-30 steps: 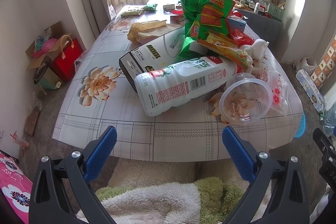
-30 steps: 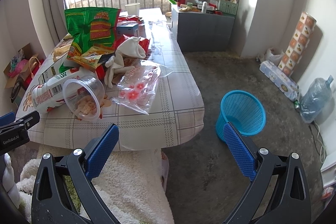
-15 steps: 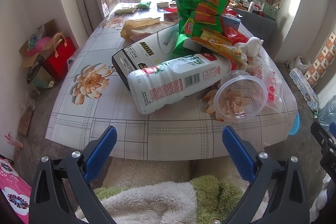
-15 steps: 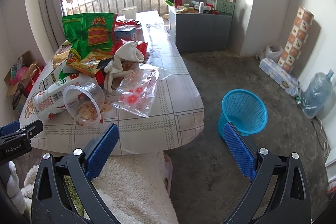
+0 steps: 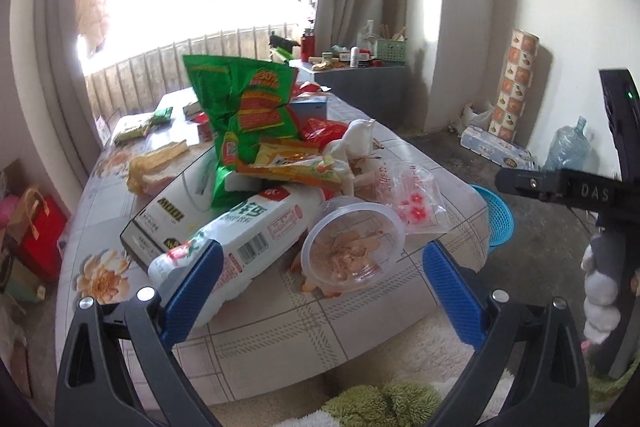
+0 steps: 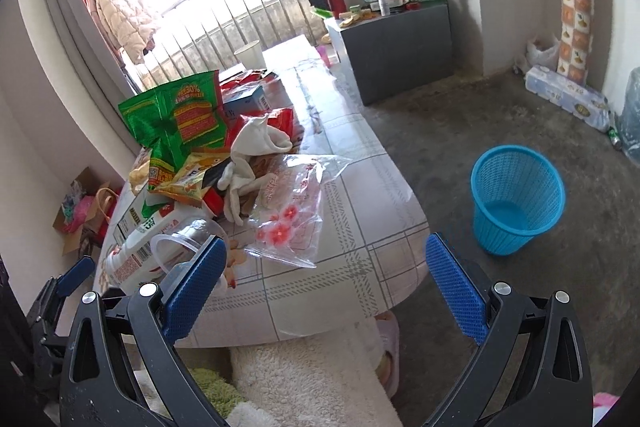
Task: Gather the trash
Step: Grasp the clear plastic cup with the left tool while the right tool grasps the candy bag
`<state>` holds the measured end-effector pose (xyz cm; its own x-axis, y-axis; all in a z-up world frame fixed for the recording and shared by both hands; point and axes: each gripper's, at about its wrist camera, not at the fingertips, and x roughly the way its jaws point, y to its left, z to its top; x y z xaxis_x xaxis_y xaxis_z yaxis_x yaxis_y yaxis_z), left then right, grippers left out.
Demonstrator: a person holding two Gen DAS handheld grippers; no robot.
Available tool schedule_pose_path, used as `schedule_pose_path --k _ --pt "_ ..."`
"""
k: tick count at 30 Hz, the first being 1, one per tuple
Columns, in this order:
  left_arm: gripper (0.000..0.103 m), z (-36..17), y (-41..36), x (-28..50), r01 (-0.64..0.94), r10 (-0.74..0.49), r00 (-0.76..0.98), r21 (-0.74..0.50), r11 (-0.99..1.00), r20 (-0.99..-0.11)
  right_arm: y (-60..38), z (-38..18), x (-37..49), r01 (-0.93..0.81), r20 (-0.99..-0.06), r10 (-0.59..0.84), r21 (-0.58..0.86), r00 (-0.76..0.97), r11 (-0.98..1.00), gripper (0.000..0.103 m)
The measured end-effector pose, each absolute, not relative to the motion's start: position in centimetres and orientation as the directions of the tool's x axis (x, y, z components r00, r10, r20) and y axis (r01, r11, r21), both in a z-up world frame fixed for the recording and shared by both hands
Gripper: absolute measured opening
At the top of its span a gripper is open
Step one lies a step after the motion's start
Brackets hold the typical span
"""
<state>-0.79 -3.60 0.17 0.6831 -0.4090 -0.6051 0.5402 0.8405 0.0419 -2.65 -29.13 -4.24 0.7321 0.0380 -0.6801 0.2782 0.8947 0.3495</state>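
A pile of trash lies on the table [image 5: 280,323]: a white milk bottle [image 5: 240,239] on its side, a clear plastic cup [image 5: 352,247] with scraps, a green chip bag [image 5: 244,107], a yellow wrapper [image 5: 296,167], a clear bag with red flowers [image 5: 412,199] and a black-and-white carton [image 5: 168,215]. My left gripper [image 5: 320,291] is open and empty, near the table's front edge, facing the cup. My right gripper [image 6: 324,287] is open and empty, over the table's front right corner [image 6: 384,279]. A blue wastebasket [image 6: 516,199] stands on the floor to the right.
A fluffy white and green rug [image 6: 304,379] lies below the table's front edge. A grey cabinet [image 6: 396,47] stands at the back right. A water jug [image 5: 568,147] and a paper-towel pack [image 5: 492,147] lie by the right wall. A red bag [image 5: 40,239] sits on the floor at left.
Both grippers have moved in towards the table and turned. The left view now faces more to the right, with the cup between its fingers. Both stay open.
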Motion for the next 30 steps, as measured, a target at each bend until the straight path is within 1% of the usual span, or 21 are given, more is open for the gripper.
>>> schedule_pose_path --k 1,2,3,4,6,7,8,9,10,12,13,15,16,18,19,21,23,24,27,30 --pt "0.092 -0.1 -4.2 -0.7 0.57 -0.417 0.671 0.066 0.819 -0.613 -29.4 -4.6 -2.2 0.272 -0.681 0.071 0.383 0.729 0.882 0.096" --pt "0.085 -0.4 -4.8 -0.6 0.59 -0.415 0.662 0.092 0.802 -0.624 -29.7 -5.0 -1.7 0.266 -0.682 0.101 0.411 0.724 0.872 0.096" --pt "0.079 -0.8 -5.4 -0.4 0.603 -0.407 0.654 0.115 0.789 -0.637 -29.9 -5.3 -1.3 0.26 -0.682 0.127 0.435 0.72 0.862 0.093" --pt "0.077 -1.1 -5.9 -0.1 0.611 -0.397 0.648 0.133 0.78 -0.65 -30.0 -5.6 -0.8 0.253 -0.681 0.15 0.455 0.717 0.853 0.091" --pt "0.069 -1.6 -6.6 0.5 0.617 -0.37 0.648 0.173 0.768 -0.666 -30.1 -6.2 0.1 0.247 -0.683 0.186 0.485 0.707 0.839 0.084" --pt "0.068 -1.8 -7.1 0.8 0.618 -0.355 0.654 0.202 0.76 -0.668 -30.2 -6.4 0.7 0.245 -0.684 0.201 0.496 0.702 0.833 0.082" --pt "0.063 -2.1 -7.3 0.9 0.621 -0.343 0.661 0.231 0.749 -0.667 -30.3 -6.6 1.2 0.244 -0.685 0.213 0.505 0.697 0.828 0.078" --pt "0.06 -2.2 -7.6 1.0 0.623 -0.33 0.672 0.265 0.736 -0.663 -30.3 -6.9 1.7 0.244 -0.688 0.219 0.508 0.692 0.826 0.074" --pt "0.056 -2.3 -7.9 1.1 0.625 -0.318 0.683 0.301 0.72 -0.658 -30.3 -7.2 2.2 0.245 -0.692 0.223 0.508 0.686 0.826 0.072" --pt "0.052 -2.6 -8.6 1.3 0.622 -0.291 0.709 0.375 0.687 -0.642 -30.3 -7.7 3.1 0.249 -0.703 0.222 0.501 0.676 0.829 0.065" --pt "0.051 -2.8 -8.9 1.4 0.619 -0.278 0.72 0.407 0.671 -0.636 -30.3 -7.9 3.5 0.249 -0.708 0.226 0.5 0.669 0.829 0.063" --pt "0.044 -3.4 -9.5 1.9 0.618 -0.255 0.731 0.457 0.639 -0.633 -30.3 -8.6 4.5 0.254 -0.722 0.226 0.491 0.654 0.833 0.057" --pt "0.042 -3.7 -9.8 2.1 0.618 -0.244 0.735 0.478 0.624 -0.632 -30.4 -9.0 4.8 0.258 -0.732 0.226 0.484 0.642 0.836 0.055" --pt "0.031 -4.3 -10.2 2.4 0.62 -0.228 0.738 0.506 0.6 -0.635 -30.4 -10.0 5.6 0.261 -0.75 0.242 0.484 0.616 0.835 0.043" --pt "0.028 -4.6 -10.3 2.5 0.616 -0.219 0.743 0.52 0.592 -0.632 -30.4 -10.3 5.8 0.257 -0.753 0.252 0.487 0.608 0.835 0.04" --pt "0.011 -4.9 -10.6 2.7 0.613 -0.21 0.75 0.54 0.577 -0.627 -30.2 -10.6 6.2 0.254 -0.763 0.247 0.472 0.597 0.844 0.021" --pt "0.006 -4.8 -10.7 2.7 0.614 -0.214 0.751 0.542 0.574 -0.625 -30.2 -10.7 6.2 0.256 -0.769 0.248 0.469 0.589 0.845 0.012" --pt "0.006 -4.5 -10.8 2.5 0.614 -0.217 0.753 0.544 0.573 -0.622 -30.3 -10.7 6.1 0.256 -0.768 0.252 0.473 0.589 0.843 0.009" --pt "0.005 -4.2 -10.9 2.1 0.618 -0.225 0.753 0.547 0.565 -0.618 -30.6 -10.4 5.4 0.252 -0.756 0.255 0.483 0.603 0.838 0.004" --pt "0.005 -3.3 -11.0 1.7 0.63 -0.244 0.742 0.525 0.572 -0.624 -31.3 -9.7 4.3 0.262 -0.744 0.233 0.482 0.626 0.836 0.002"
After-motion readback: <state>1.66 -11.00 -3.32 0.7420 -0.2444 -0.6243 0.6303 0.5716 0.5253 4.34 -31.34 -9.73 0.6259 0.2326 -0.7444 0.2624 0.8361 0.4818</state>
